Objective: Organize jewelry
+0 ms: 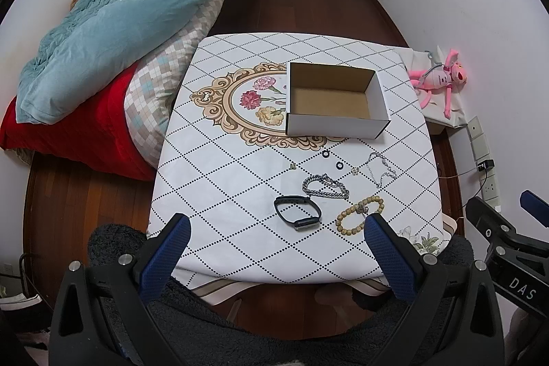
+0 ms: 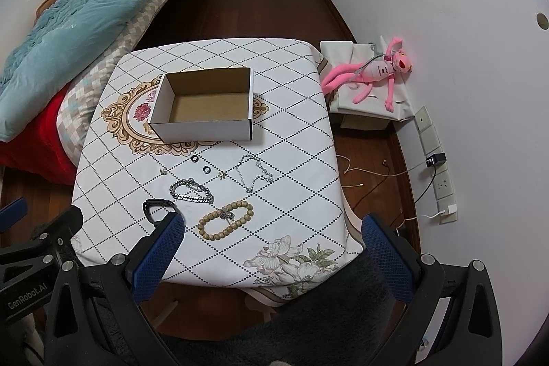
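Matt cardboard box [image 1: 338, 100], shiny metal chain bracelet [image 1: 324, 186], wooden bead bracelet [image 1: 358, 215], printed cloth tablecloth [image 1: 212, 180]

In the right wrist view, the black smart band [image 2: 154, 210] is partly hidden behind a blue claw finger [image 2: 158, 259]; the small charms [image 2: 222, 174] cannot be made out.

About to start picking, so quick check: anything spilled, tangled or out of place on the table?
Nothing is spilled or damaged. The jewelry lies loose beside the empty box, still unsorted. The thin silver necklace is crumpled, and the chain bracelet is bunched. Both grippers are open and empty.
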